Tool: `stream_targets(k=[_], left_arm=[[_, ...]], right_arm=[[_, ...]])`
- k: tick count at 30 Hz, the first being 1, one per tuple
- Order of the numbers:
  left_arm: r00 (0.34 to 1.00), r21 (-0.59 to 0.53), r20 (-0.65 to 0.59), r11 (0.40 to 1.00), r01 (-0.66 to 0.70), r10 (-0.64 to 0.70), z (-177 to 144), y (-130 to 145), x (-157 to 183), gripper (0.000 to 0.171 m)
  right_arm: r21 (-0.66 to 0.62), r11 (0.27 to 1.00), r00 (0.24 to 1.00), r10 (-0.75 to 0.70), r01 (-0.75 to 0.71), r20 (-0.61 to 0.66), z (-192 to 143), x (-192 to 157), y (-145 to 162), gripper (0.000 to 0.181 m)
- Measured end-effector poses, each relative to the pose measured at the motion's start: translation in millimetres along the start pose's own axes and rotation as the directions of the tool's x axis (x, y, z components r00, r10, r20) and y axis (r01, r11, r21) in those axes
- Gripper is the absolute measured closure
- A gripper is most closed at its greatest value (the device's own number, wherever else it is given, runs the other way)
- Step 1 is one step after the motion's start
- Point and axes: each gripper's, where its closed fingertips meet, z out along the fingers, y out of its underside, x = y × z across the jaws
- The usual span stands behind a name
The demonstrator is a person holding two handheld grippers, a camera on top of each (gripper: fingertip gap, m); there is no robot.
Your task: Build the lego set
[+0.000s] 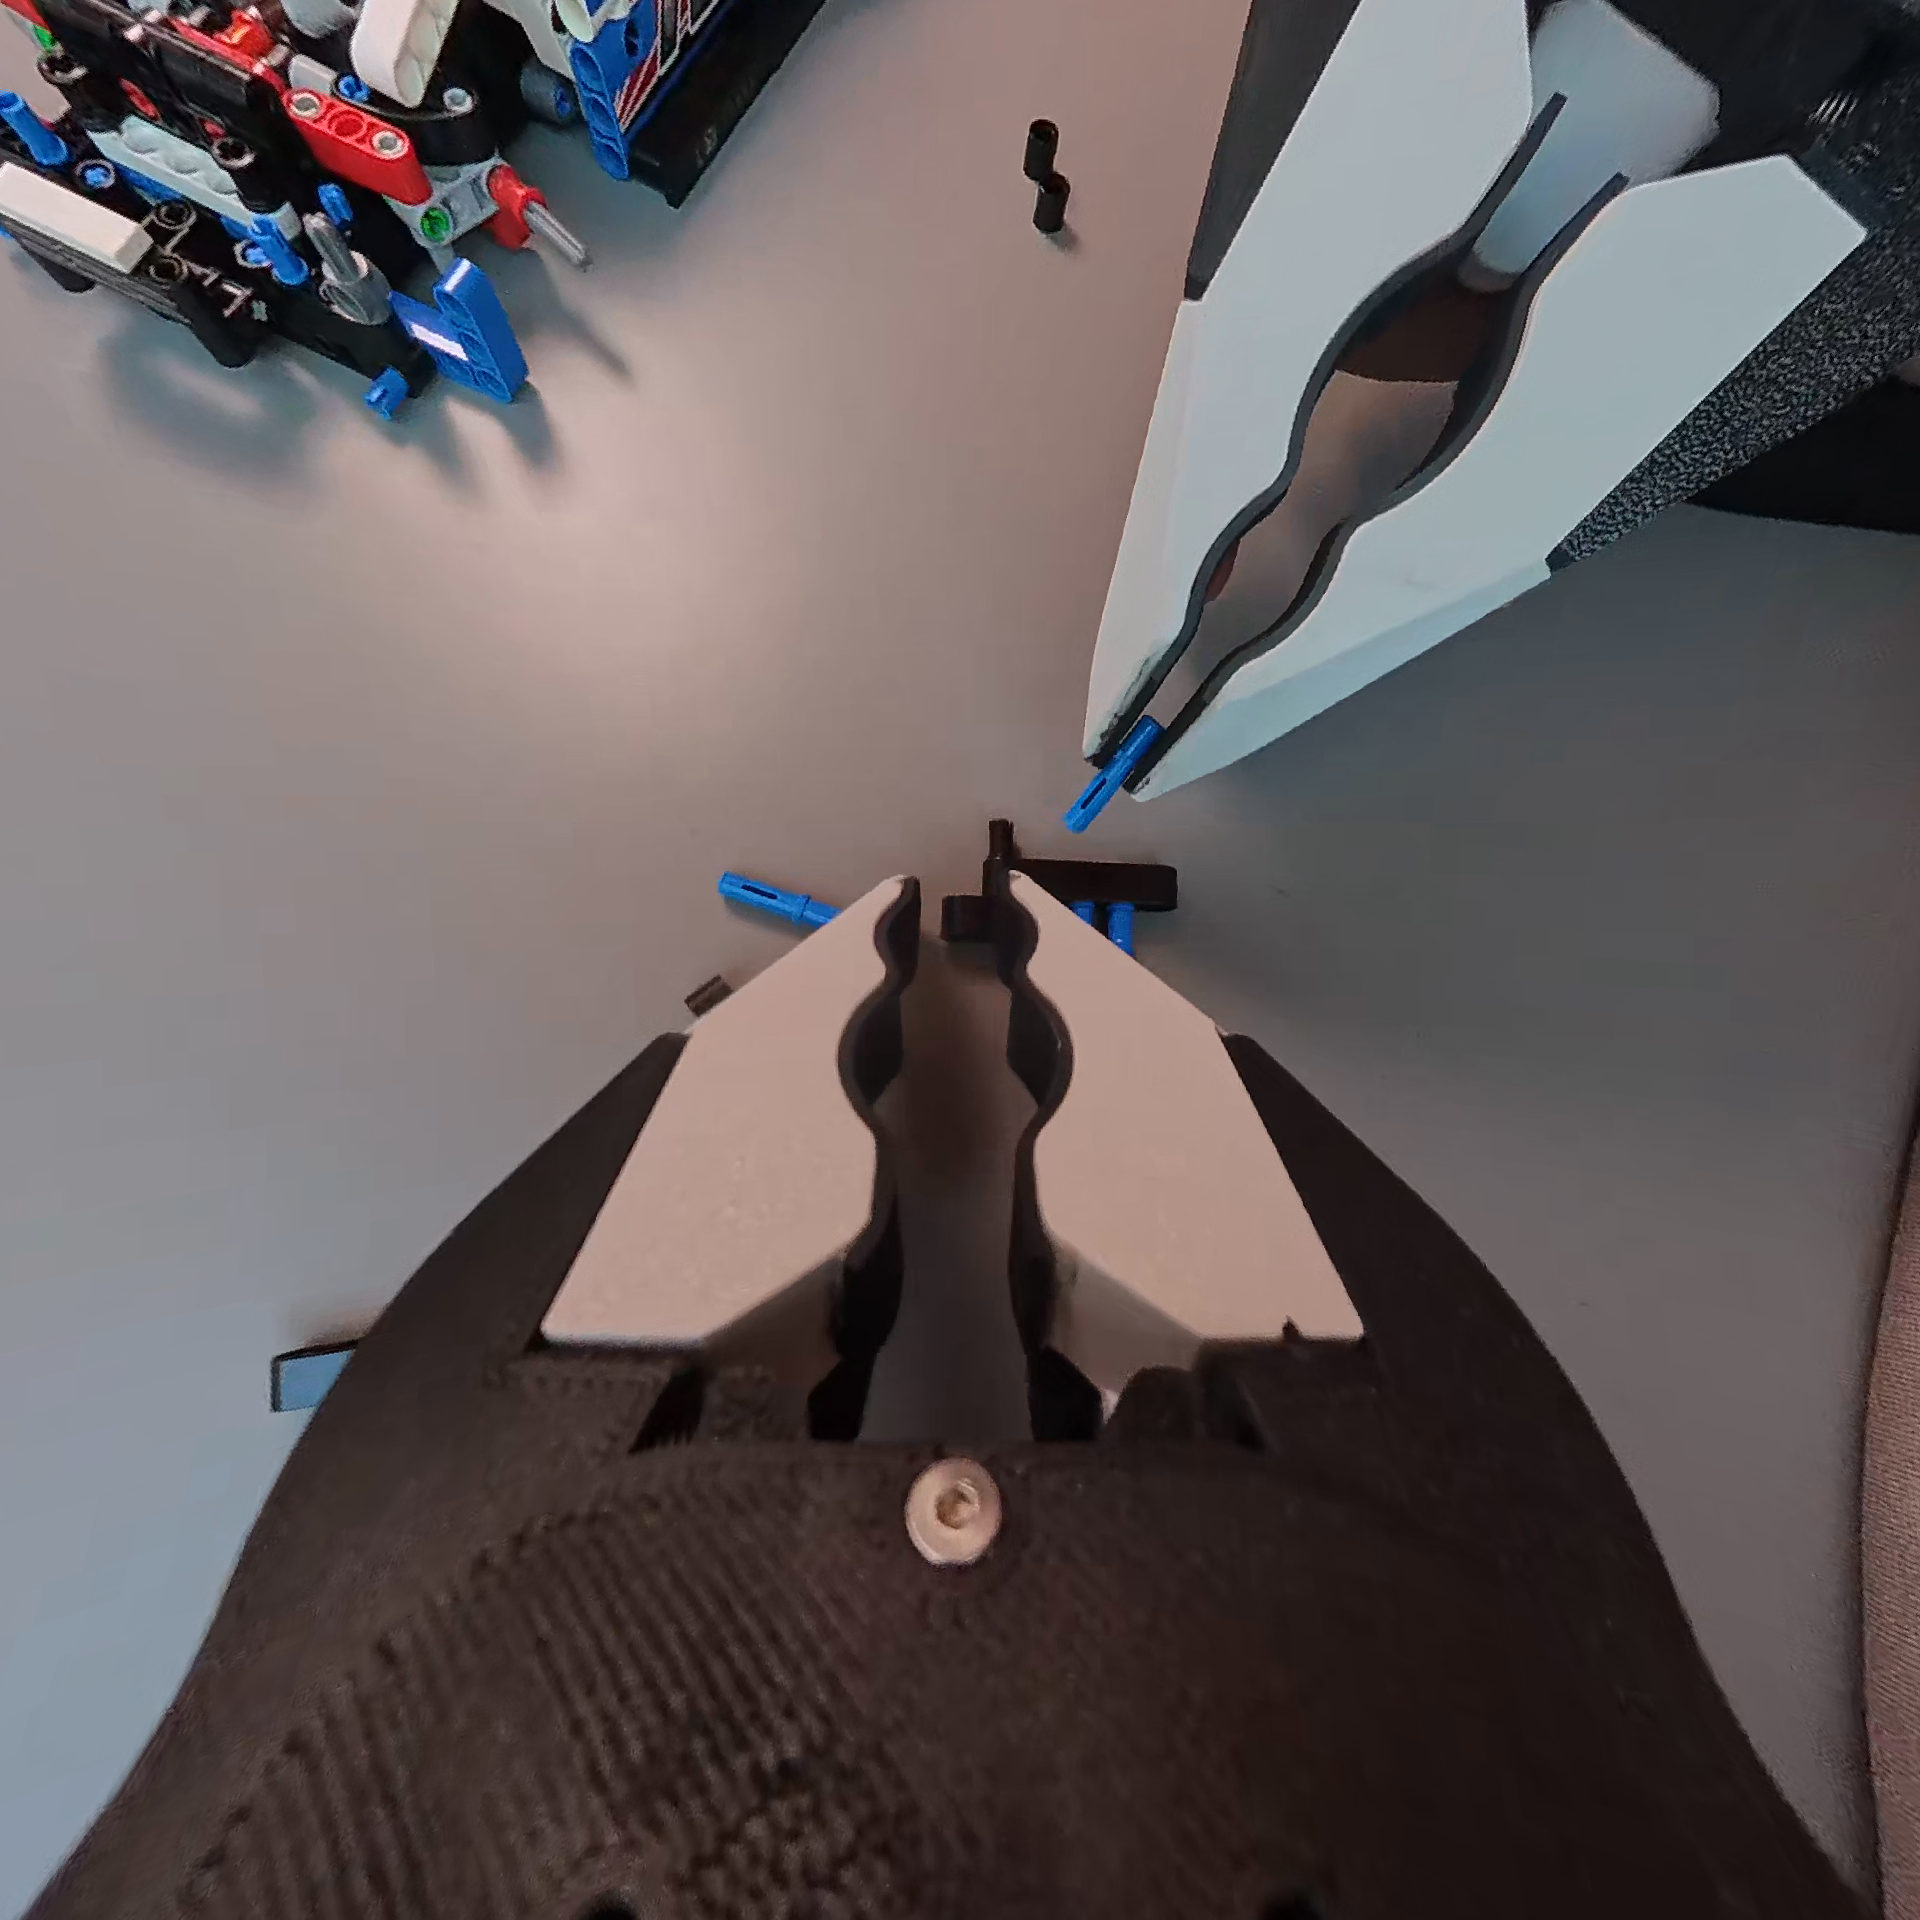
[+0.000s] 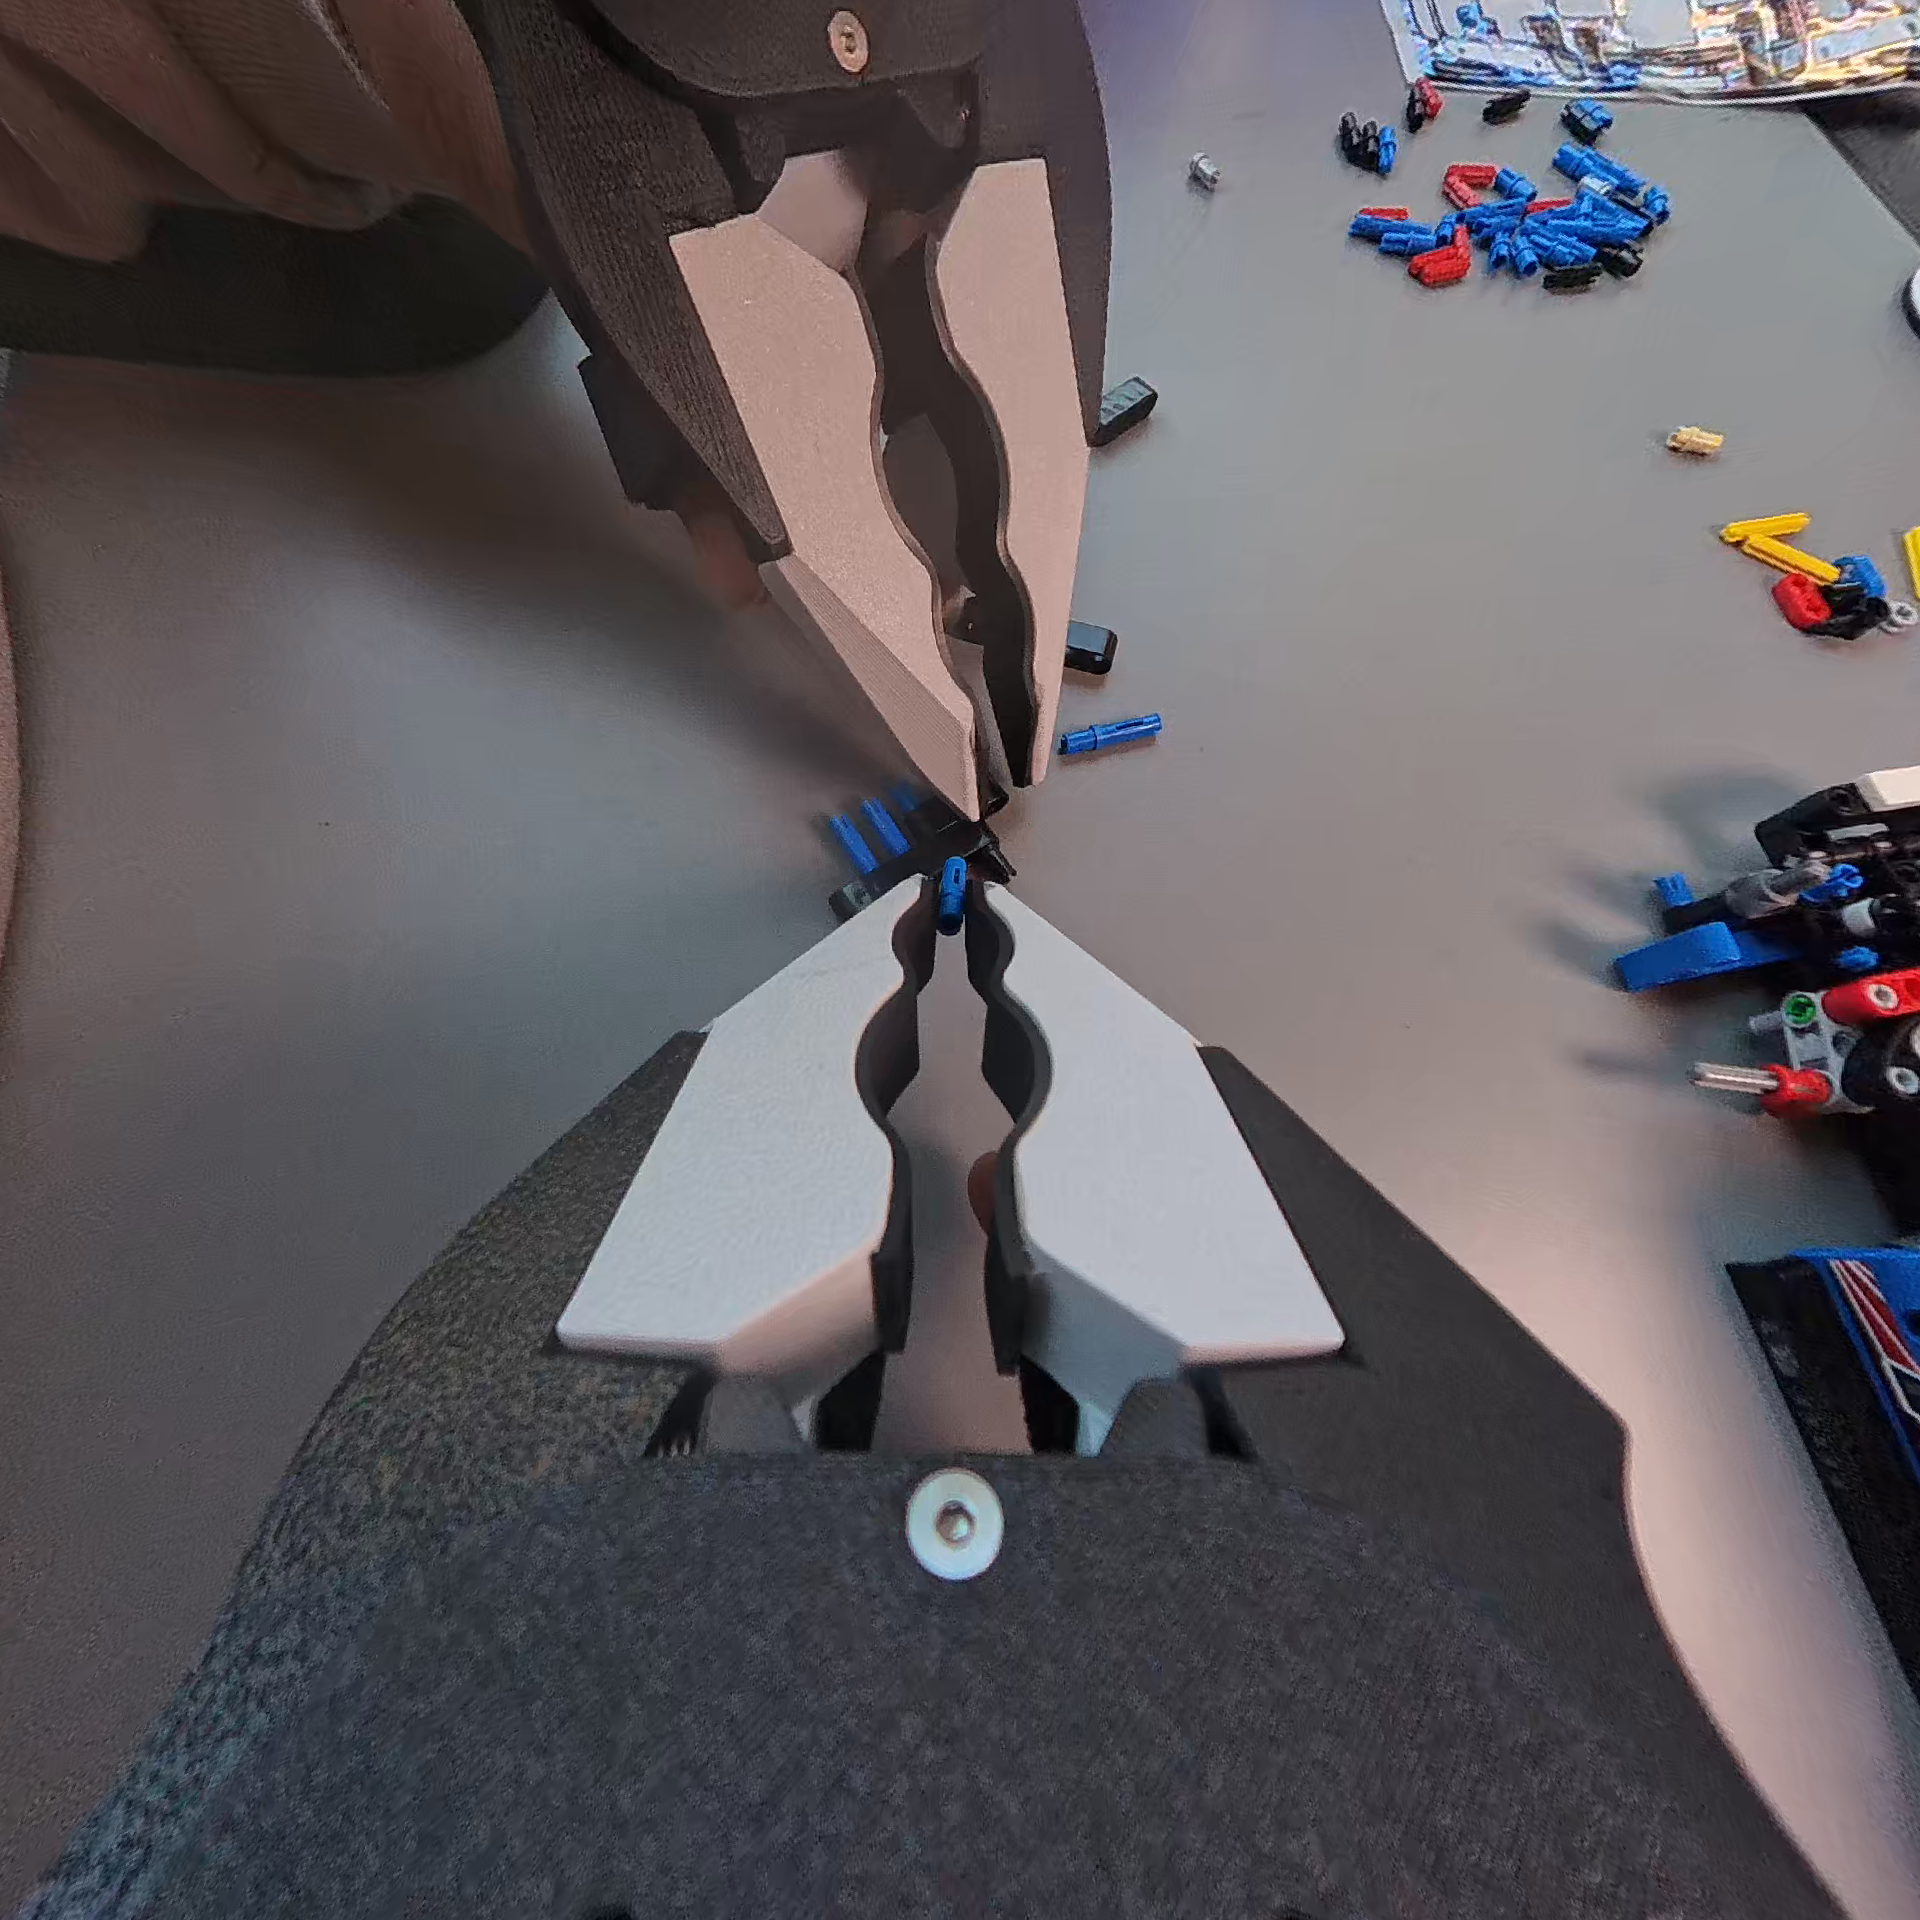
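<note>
Tongs of the right gripper (image 2: 951,899) are drawn narrow and pinch a short blue pin (image 2: 950,894) at the very tips, about half of the pin sticking out past them. In the left wrist view the same pin (image 1: 1110,774) points down toward a small black beam assembly (image 1: 1091,883) on the grey desk (image 1: 727,582), close to it but with a sliver of desk showing between.

The left tongs (image 1: 961,904) are also nearly closed, clamped on a thin black part of that assembly, which sits between the tips; two blue pins (image 1: 1101,920) stick out of the beam just beside the right-hand finger. From the right wrist view the left tongs (image 2: 997,779) come down steeply onto the same black piece (image 2: 951,826), with blue pins (image 2: 868,831) projecting to one side.

A loose blue pin (image 1: 774,899) lies on the desk just beside the left tongs, and a black connector (image 1: 1047,175) lies well apart, farther out. The partly built model (image 1: 260,177) stands toward one far corner in the left wrist view. A heap of blue, red and black pins (image 2: 1517,223) lies near the instruction booklet (image 2: 1662,42) at the far edge in the right wrist view, with yellow axles (image 2: 1766,545) nearby.
</note>
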Motion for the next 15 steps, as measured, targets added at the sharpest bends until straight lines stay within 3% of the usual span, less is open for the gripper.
stream_targets(k=[7, 15], left_arm=[[0.985, 0.005, -0.091, 0.989, 0.150, -0.149, -12, 10, 4, 0.136], [0.998, -0.063, -0.046, 0.997, -0.036, 0.033, -3, 11, 7, 0.137]], right_arm=[[0.000, 1.000, 1.000, 0.011, -0.011, -0.028, -3, 7, 6, 0.179], [-0.009, 1.000, 0.999, 0.002, -0.003, -0.049, -3, 16, 9, 0.178]])
